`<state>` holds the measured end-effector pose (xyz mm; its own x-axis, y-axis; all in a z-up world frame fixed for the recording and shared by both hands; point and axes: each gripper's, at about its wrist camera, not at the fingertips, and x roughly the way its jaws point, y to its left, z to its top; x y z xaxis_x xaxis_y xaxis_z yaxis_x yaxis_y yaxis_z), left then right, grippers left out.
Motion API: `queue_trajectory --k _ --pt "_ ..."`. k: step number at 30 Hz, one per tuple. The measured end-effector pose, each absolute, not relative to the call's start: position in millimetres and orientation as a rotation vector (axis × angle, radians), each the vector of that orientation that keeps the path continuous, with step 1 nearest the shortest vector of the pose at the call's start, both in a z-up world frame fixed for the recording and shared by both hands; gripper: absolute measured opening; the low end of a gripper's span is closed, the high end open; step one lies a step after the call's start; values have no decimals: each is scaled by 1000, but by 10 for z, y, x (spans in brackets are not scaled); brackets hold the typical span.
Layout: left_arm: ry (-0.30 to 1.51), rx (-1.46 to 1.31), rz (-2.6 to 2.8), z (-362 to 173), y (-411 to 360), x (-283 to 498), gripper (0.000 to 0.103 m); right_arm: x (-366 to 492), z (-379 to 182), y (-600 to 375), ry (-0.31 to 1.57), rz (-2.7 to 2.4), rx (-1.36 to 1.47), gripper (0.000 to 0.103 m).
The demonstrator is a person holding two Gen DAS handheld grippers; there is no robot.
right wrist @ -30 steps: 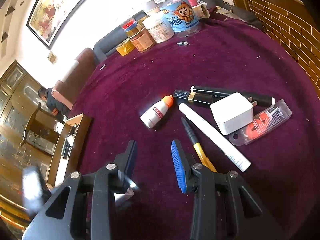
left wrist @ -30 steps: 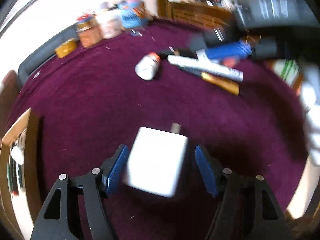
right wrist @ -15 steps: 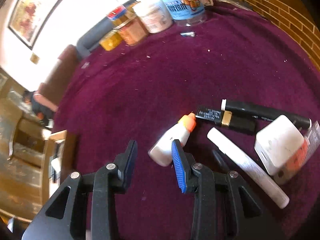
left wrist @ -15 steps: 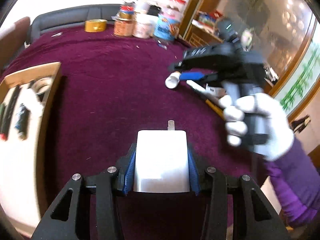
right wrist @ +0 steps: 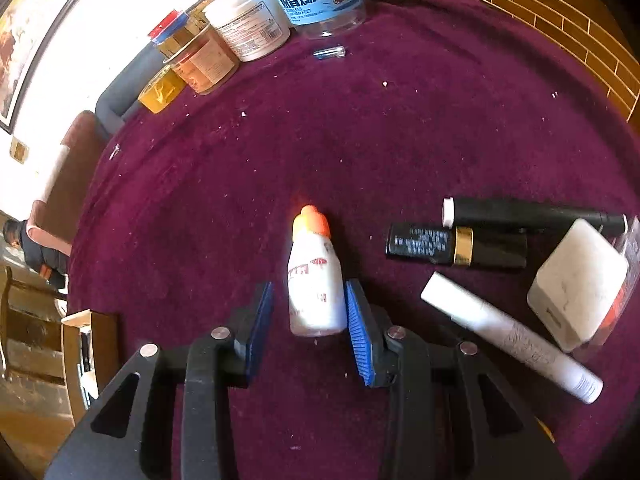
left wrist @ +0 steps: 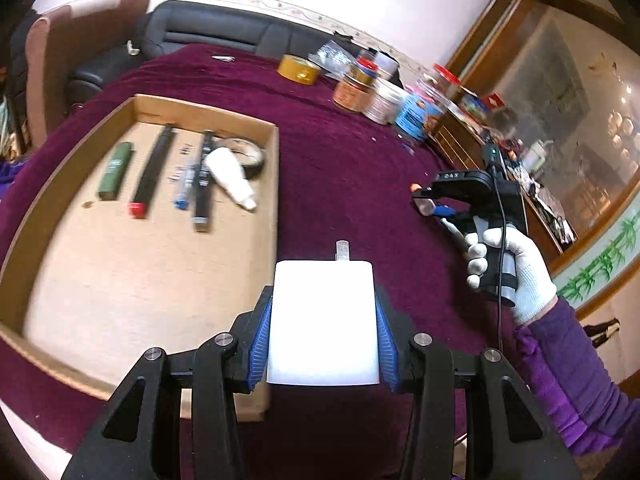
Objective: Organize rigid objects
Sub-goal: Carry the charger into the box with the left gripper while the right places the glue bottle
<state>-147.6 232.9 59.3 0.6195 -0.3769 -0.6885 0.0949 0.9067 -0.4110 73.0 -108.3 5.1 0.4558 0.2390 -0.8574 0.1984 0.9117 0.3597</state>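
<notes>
My left gripper (left wrist: 323, 299) is shut on a white charger block (left wrist: 323, 340), its metal prong pointing away, held above the purple cloth just right of an open cardboard box (left wrist: 276, 184). The box holds a green stick (left wrist: 115, 174), pens (left wrist: 154, 172), a white tube (left wrist: 231, 178) and a tape roll (left wrist: 250, 152). My right gripper (right wrist: 309, 292) stands open low over the cloth, with a small white bottle with an orange cap (right wrist: 316, 280) lying between its blue pads (right wrist: 358, 328). The right pad is at the bottle's side and a gap shows on the left.
Right of the bottle lie a black lipstick (right wrist: 456, 246), a black marker (right wrist: 532, 216), a white pen (right wrist: 512, 336) and a second white charger (right wrist: 576, 288). Jars (right wrist: 248, 28) and yellow tape (right wrist: 160, 92) line the far edge. A white-gloved hand (left wrist: 516, 268) holds the right gripper (left wrist: 432, 204).
The left gripper closed on the charger, lifted it and swung left until the cardboard box came into view. The right gripper moved forward and down until the bottle lay between its fingers.
</notes>
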Motion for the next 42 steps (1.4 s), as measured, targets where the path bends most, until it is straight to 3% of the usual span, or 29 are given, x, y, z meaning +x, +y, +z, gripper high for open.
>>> queue_trajectory --k 2,3,12,20,26,30,39,42 --pt "859 -367 -255 579 2425 -1497 40 761 64 -1018 1106 29 384 34" --pt "860 -376 -245 568 2473 -1470 40 763 72 -987 1104 31 355 24" --pt "925 -318 -50 523 3002 -1250 40 447 363 -726 1050 226 393 24" --pt "1090 -271 59 150 3291 -819 40 124 753 116 1027 513 312 25" --pt "1113 -229 104 113 3344 -523 41 -30 677 752 1085 662 249 25" --pt "1107 -175 117 99 3317 -380 41 -95 516 1075 1130 698 194 25" --pt "1003 -369 71 290 3502 -683 43 -136 286 1529 1184 706 94 26" --pt "932 -398 50 461 3518 -894 54 -119 245 1586 1184 670 83 26"
